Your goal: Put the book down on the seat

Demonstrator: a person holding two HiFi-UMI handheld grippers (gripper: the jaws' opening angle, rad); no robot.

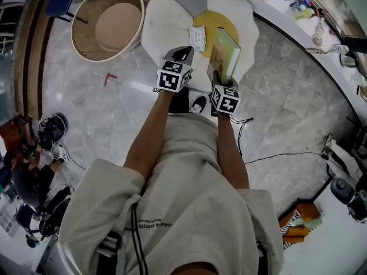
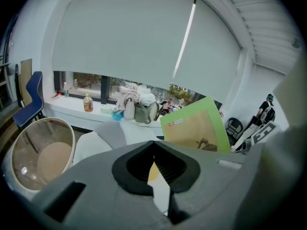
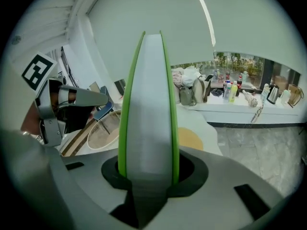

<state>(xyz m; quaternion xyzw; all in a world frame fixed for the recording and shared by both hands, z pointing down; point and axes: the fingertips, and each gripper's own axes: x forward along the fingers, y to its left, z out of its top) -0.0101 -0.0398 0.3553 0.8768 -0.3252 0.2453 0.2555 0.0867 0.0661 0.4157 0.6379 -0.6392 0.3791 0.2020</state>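
Beige round tub chair (image 1: 108,22) stands on the floor at far left, apart from the action. To its right, the left gripper (image 1: 182,54) reaches forward over the near edge of the seat (image 1: 163,22), a white cushion with a yellow middle. Its jaws are pressed together at the tips with nothing between them. A small white card (image 1: 196,37) lies on the seat just ahead of it.

Right of that, the right gripper (image 1: 218,78) pinches the green-covered book (image 1: 228,53) by its lower end, a jaw on each cover. The book stands on edge with its white page edge facing back toward the gripper. Its long axis runs up and away from the person. It hangs above the seat's yellow middle, not yet resting on it.

Both bare forearms stretch forward and down, nearly side by side, the right hand alone carrying the load. The coming move likely means lowering and tipping the book flat.
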